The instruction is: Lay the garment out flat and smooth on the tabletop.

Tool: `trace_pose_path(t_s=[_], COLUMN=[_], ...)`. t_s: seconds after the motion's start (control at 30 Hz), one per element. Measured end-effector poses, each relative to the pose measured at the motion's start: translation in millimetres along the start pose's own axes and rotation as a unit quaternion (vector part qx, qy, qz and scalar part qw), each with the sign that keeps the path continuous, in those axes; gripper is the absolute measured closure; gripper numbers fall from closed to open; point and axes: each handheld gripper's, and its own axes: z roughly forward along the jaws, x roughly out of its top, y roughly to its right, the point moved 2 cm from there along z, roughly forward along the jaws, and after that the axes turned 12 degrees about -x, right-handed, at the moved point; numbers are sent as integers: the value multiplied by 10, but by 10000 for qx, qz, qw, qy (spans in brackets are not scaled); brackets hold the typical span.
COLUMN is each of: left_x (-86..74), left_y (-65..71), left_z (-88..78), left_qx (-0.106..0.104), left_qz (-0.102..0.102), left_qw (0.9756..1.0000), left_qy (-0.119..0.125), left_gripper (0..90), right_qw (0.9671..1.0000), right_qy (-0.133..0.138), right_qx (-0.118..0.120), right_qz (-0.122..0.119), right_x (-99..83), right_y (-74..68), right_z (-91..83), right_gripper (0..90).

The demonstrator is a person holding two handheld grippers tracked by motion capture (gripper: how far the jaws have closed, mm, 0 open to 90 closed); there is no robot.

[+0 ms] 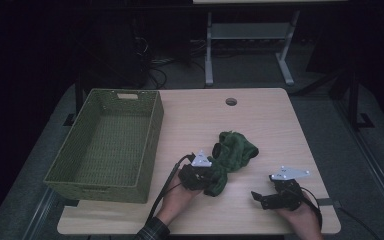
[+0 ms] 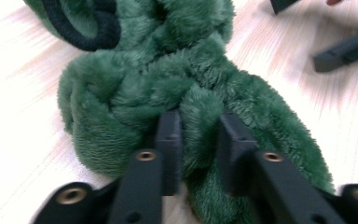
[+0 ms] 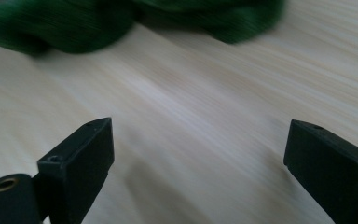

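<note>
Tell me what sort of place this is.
Probably a lab or workshop set up for recording: a plain wooden table with a cable hole, a dark room behind with loose cables on the floor, and the metal legs of another bench.

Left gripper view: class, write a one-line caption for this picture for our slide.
Left hand-held gripper pinches a fold of green plush fabric on the wooden table.

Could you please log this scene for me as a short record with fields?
surface: wooden table
item in hand: green fuzzy cloth, bunched on the table
left hand-held gripper: jaws pinching a fold of the cloth
right hand-held gripper: jaws wide apart above bare wood, holding nothing
container: green woven basket on the table's left side, nothing visible inside
</note>
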Motion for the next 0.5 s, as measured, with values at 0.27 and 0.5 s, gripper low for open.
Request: trace_pose_path(t_s=[0.27,0.5], left_x=[-18,-30], left_y=[-20,-31], left_z=[1,6], left_qx=[-98,-138], left_qz=[-63,-100], left_qw=[9999,9998], left_qy=[89,122], left_gripper=[803,802], right_qw=[9972,9938], right_qy=[315,367], right_qx=[616,960], right_qz=[-299,-416], right_x=[160,257], right_y=[-487,-768], right_z=[20,93], right_gripper=[142,237])
